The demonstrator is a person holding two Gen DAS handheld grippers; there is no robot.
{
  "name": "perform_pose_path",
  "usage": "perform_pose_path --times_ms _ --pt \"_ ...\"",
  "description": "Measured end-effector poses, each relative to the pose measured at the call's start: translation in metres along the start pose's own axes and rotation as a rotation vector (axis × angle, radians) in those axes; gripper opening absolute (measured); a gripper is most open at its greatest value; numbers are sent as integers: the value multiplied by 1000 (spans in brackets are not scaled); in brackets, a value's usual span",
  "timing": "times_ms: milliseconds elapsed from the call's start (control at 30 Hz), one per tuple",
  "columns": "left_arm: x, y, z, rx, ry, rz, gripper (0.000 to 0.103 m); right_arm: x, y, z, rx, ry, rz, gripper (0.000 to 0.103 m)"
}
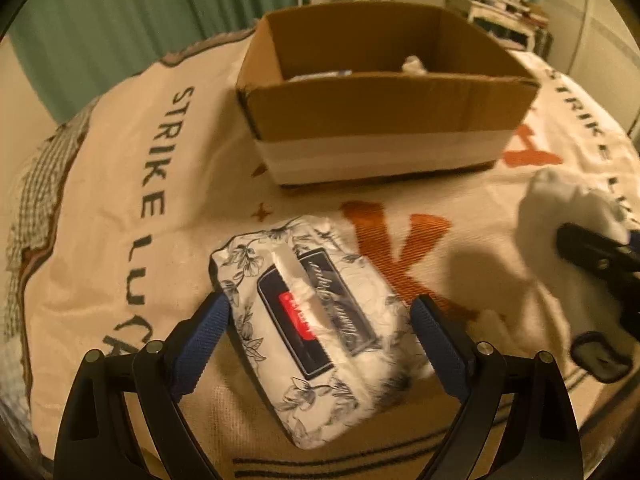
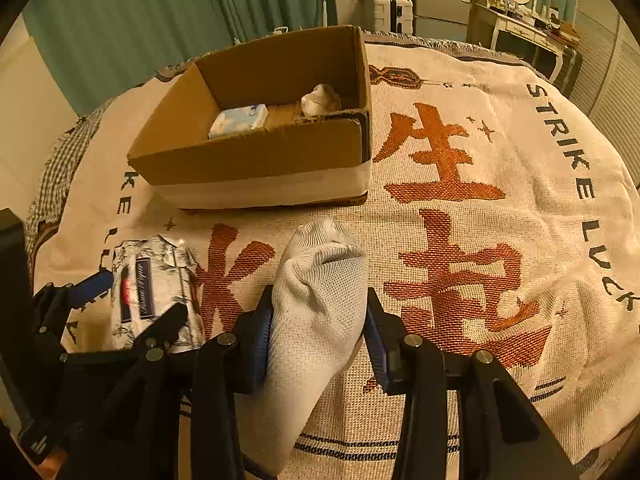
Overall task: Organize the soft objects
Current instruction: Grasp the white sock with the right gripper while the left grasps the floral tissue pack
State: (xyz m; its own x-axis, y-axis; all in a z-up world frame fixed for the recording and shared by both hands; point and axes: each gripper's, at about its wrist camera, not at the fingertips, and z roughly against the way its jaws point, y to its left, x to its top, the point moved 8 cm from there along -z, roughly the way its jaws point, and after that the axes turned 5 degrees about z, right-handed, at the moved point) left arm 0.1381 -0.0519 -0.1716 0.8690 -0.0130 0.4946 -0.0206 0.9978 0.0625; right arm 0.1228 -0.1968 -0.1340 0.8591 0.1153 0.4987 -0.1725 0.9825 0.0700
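Note:
A floral tissue pack (image 1: 316, 328) lies on the blanket between the blue pads of my left gripper (image 1: 320, 316), whose jaws touch its two sides. It also shows in the right wrist view (image 2: 154, 288). My right gripper (image 2: 318, 320) is shut on a rolled white sock (image 2: 320, 304), also seen at the right of the left wrist view (image 1: 568, 216). An open cardboard box (image 2: 256, 152) stands behind, holding a small blue-white pack (image 2: 238, 120) and a pale bundle (image 2: 320, 100).
A cream blanket (image 2: 500, 208) with orange characters and "STRIKE LUCK" lettering covers the surface. Green curtains (image 2: 140, 20) hang behind. Appliances and a white desk (image 2: 520, 24) stand at the far right.

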Motion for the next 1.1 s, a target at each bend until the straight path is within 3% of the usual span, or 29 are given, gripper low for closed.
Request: perform_pose_path --times_ms 200,467,600,767,867,1100 --pt "-2 3 -10 58 -7 -41 93 5 2 -4 3 -8 5 41" --pt "-17 27 -7 71 42 105 93 2 12 -2 8 -6 22 41" --pt "-26 31 -16 13 77 139 93 1 20 3 11 -11 41 41" --pt "-21 29 -7 -34 61 120 70 -1 27 5 5 -8 66 41" --pt "-18 27 4 -41 43 96 67 1 28 13 8 -19 58 41" --pt "-1 33 56 -148 -33 133 64 13 38 62 13 -107 74 41"
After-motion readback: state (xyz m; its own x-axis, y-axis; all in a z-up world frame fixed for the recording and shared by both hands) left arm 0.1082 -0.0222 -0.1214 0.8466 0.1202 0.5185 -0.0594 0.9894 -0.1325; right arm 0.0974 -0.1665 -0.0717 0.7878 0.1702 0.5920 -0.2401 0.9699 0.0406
